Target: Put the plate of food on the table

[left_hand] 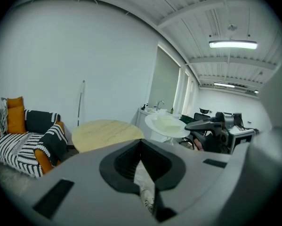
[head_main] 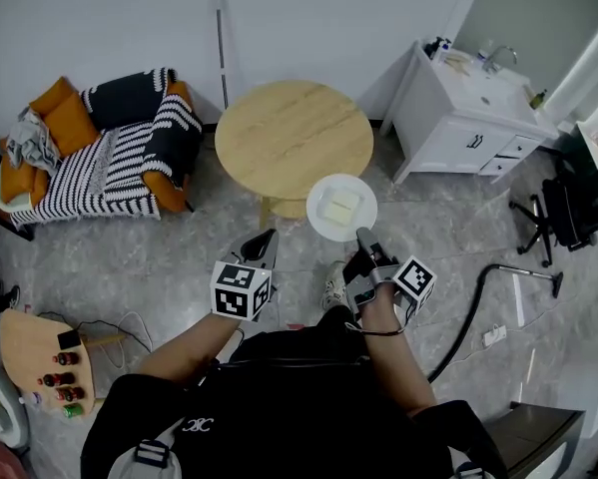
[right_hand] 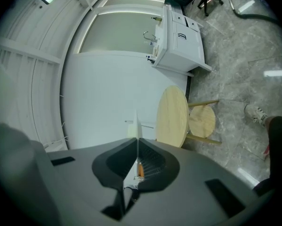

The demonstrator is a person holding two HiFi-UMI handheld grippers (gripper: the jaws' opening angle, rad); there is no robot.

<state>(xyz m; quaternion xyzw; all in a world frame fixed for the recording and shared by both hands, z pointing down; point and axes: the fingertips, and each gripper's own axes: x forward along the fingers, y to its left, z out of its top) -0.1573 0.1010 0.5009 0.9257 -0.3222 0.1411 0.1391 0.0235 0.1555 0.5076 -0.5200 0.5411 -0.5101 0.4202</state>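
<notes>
A white plate [head_main: 341,206] carrying a pale yellow block of food hangs in the air just off the near right edge of the round wooden table [head_main: 294,133]. My right gripper [head_main: 361,236] is shut on the plate's near rim. In the right gripper view the plate [right_hand: 136,126] shows edge-on as a thin white line clamped between the jaws of that gripper [right_hand: 137,166], with the table [right_hand: 173,117] beyond. My left gripper [head_main: 269,238] sits left of the plate, shut and empty. The left gripper view shows the plate [left_hand: 166,124] and the table [left_hand: 108,131] ahead.
A striped sofa [head_main: 99,148] with orange cushions stands at the left. At the back right is a white sink cabinet [head_main: 468,118], with a black office chair [head_main: 568,208] beside it. A black hose [head_main: 478,297] runs across the floor. A low shelf [head_main: 289,208] sits under the tabletop.
</notes>
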